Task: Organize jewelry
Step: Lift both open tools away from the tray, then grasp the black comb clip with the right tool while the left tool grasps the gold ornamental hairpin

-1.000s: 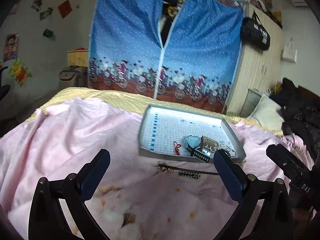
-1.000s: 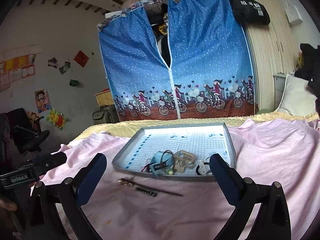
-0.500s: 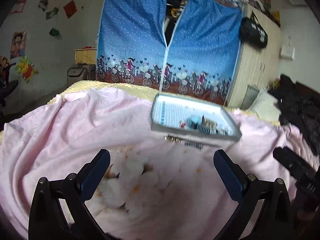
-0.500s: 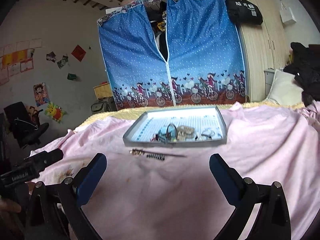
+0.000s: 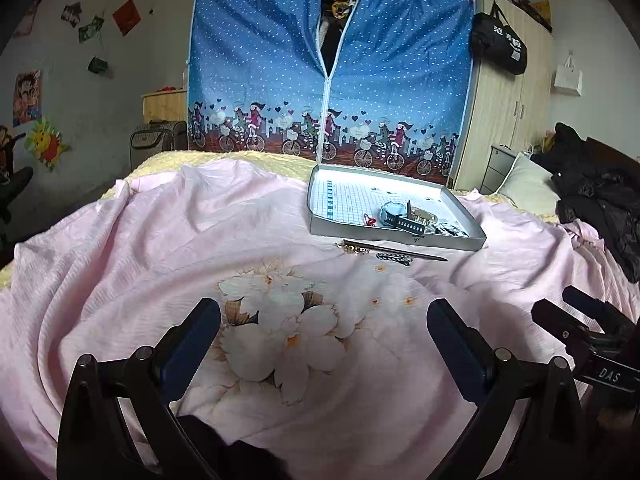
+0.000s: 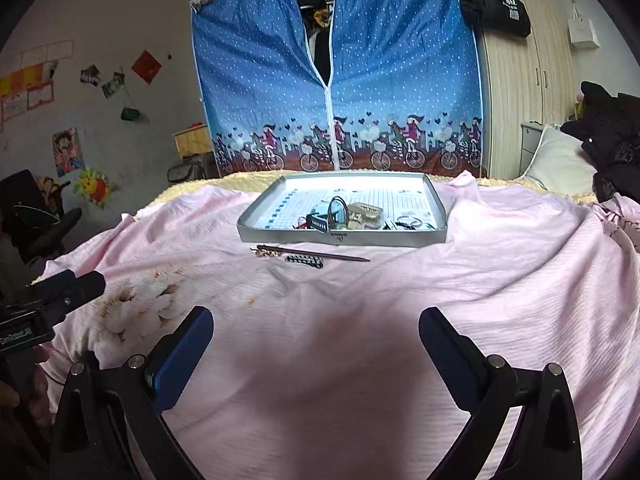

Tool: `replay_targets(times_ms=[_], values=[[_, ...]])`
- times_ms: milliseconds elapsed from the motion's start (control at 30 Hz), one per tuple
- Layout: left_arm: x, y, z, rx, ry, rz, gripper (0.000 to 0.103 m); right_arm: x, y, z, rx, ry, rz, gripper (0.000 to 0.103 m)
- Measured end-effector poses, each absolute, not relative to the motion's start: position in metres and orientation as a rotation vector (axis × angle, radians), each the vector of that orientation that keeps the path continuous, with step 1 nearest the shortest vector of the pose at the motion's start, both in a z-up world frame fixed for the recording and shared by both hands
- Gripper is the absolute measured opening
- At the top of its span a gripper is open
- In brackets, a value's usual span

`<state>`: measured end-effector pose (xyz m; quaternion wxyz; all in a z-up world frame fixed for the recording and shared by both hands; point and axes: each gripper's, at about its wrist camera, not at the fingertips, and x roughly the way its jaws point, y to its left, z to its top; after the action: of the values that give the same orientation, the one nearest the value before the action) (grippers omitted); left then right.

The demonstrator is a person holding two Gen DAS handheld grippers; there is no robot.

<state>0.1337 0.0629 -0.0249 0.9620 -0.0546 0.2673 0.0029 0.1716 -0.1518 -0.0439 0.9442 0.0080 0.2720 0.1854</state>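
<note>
A shallow grey tray [image 5: 326,227] [image 6: 280,236] with a grid-printed floor lies on the pink bedsheet. Inside it sits a heap of jewelry [image 5: 408,219] [image 6: 352,216]: a bluish round piece, a black strap, a clear little box, some rings. In front of the tray, on the sheet, lie a long thin hair stick [image 5: 394,250] [image 6: 316,253] with a gold ornament and a small dark clip [image 5: 394,258] [image 6: 304,260]. My left gripper [image 5: 323,330] and my right gripper [image 6: 316,330] both stand open and hold nothing, well short of the tray.
The pink sheet [image 5: 140,248] is wrinkled and has a flower print [image 5: 276,320]. A blue fabric wardrobe [image 6: 336,92] stands behind the bed, a wooden cupboard [image 5: 508,120] right of it. Dark clothes [image 5: 600,200] and a pillow [image 6: 560,168] lie at the right.
Both grippers have drawn back from the tray, which now looks smaller and farther away. Both have stayed open. The jewelry has not moved.
</note>
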Motion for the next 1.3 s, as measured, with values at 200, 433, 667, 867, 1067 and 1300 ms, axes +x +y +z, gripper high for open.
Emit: replay_targets(times_ms=[200,433,667,867,1067,1300], values=[[0.139,0.065,-0.032,-0.11,0.558,-0.004,0.101,0.176,-0.151,-0.048,0.012,0.585,0.364,0.103],[0.141,0.063,-0.042,-0.125,0.579,-0.011,0.101,0.183,-0.152,-0.051,0.037,0.631,0.388,0.103],[0.169,0.059,-0.056,-0.132,0.634,-0.034,0.101,0.211,-0.146,-0.052,-0.07,0.733,0.423,0.103],[0.216,0.055,-0.063,-0.082,0.688,-0.059,0.101,0.269,-0.159,-0.069,-0.07,0.865,0.449,0.103],[0.28,0.064,-0.07,-0.047,0.776,-0.086,0.101,0.318,-0.174,-0.087,0.083,0.916,0.537,0.096],[0.333,0.089,-0.082,-0.129,0.829,-0.161,0.101,0.346,-0.149,-0.103,0.074,0.947,0.639,0.071]])
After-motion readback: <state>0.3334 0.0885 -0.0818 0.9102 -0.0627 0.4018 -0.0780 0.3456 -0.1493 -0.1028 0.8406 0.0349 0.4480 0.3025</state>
